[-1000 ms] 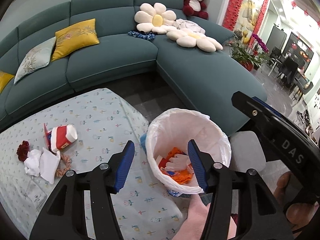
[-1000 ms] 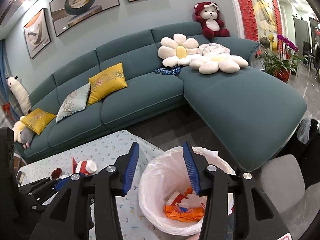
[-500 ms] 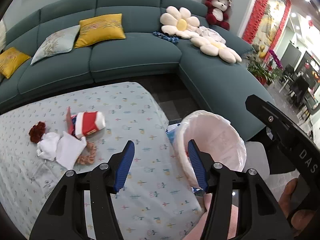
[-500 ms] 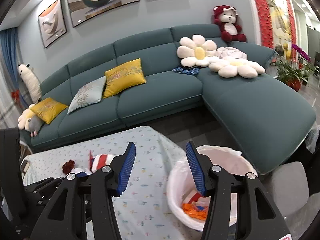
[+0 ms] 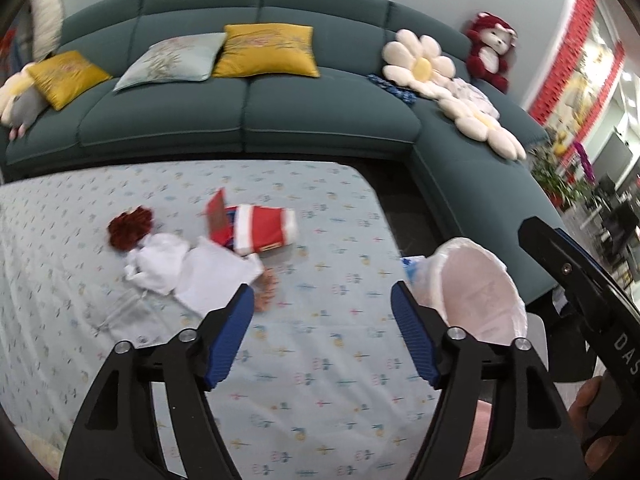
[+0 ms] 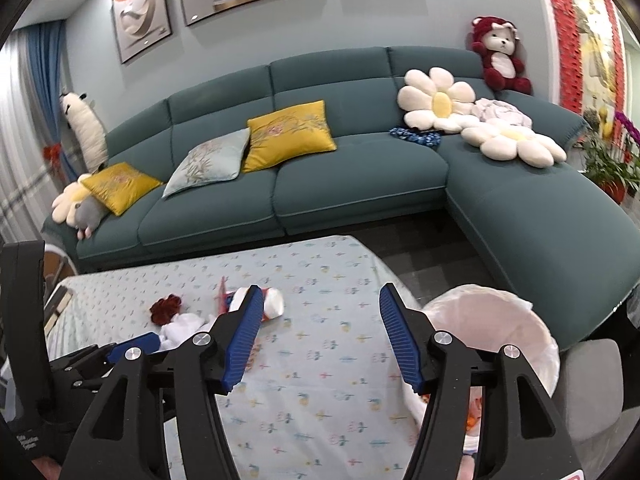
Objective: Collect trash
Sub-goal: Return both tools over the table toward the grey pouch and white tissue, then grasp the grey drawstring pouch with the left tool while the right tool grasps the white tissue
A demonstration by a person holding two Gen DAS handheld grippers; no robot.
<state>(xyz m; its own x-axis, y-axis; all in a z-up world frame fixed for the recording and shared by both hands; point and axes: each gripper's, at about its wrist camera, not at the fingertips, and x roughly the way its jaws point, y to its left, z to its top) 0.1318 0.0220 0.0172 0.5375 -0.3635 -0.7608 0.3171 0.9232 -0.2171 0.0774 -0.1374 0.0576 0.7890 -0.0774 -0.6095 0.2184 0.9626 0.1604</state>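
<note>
Bin (image 5: 476, 280): white-lined, off the right edge of the surface (image 5: 320, 344), well apart from the litter; orange scraps show low inside in the right wrist view. The liner looks thin and would sag if pushed.
Red-and-white carton (image 5: 266, 230): on its side mid-surface, flap open at the left. Likely light, hollow card that crushes easily; take it across the flat body, not by the flap.
White tissues (image 5: 192, 268): 2 crumpled pieces touching the carton's near side. Soft, nearly weightless; pinch a raised fold, since a flat edge may slip on the cloth.
Dark red wad (image 5: 130, 226): just beyond the tissues, touching them; soft and fuzzy-looking, blurred, so its make is unclear. Squeeze its middle.
Pinkish loop (image 5: 266, 290): partly under the tissue by the left fingertip; thin, limp, hardest to catch.
Left gripper (image 5: 322, 312): jaws wide, nothing held, above the surface just right of the pile.
Right gripper (image 6: 320, 320): jaws wide, nothing held, between pile and bin.
</note>
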